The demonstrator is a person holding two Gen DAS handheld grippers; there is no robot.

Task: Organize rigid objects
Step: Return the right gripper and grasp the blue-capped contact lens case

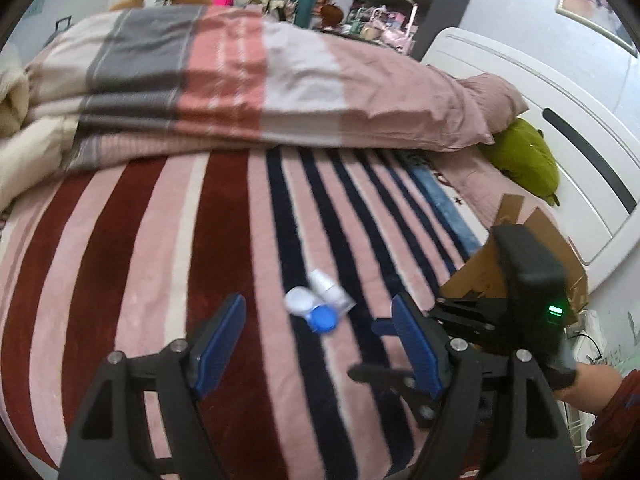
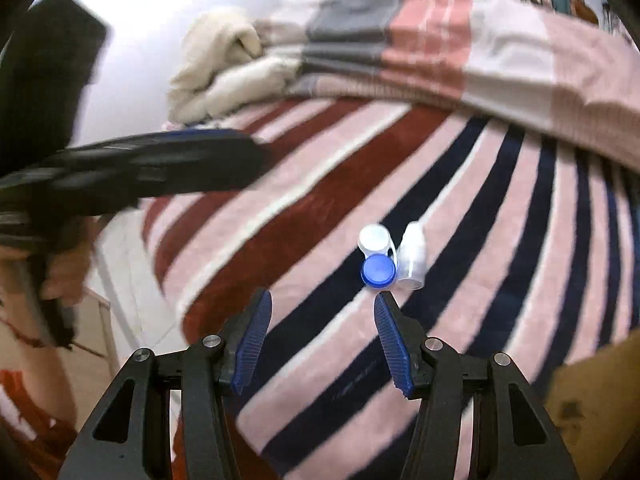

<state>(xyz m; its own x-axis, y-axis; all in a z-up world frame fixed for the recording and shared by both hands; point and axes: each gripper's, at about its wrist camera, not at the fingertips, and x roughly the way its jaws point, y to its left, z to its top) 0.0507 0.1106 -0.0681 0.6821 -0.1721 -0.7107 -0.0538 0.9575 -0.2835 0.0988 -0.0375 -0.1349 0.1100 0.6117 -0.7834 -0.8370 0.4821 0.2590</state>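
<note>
A contact lens case with one white cap and one blue cap [image 1: 314, 310] lies on the striped blanket, touching a small clear white bottle [image 1: 330, 292] lying on its side. My left gripper [image 1: 318, 328] is open, its jaws on either side of the case, just short of it. In the right wrist view the case [image 2: 376, 258] and the bottle [image 2: 412, 260] lie just beyond my right gripper [image 2: 322, 308], which is open and empty. The right gripper also shows in the left wrist view [image 1: 404, 340], beside a cardboard box [image 1: 520, 248].
A folded striped quilt [image 1: 224, 80] lies across the far half of the bed. A pink pillow [image 1: 460, 112] and a green plush toy [image 1: 524, 160] sit by the white headboard [image 1: 560, 140]. The bed edge and floor [image 2: 128, 280] are at the left in the right wrist view.
</note>
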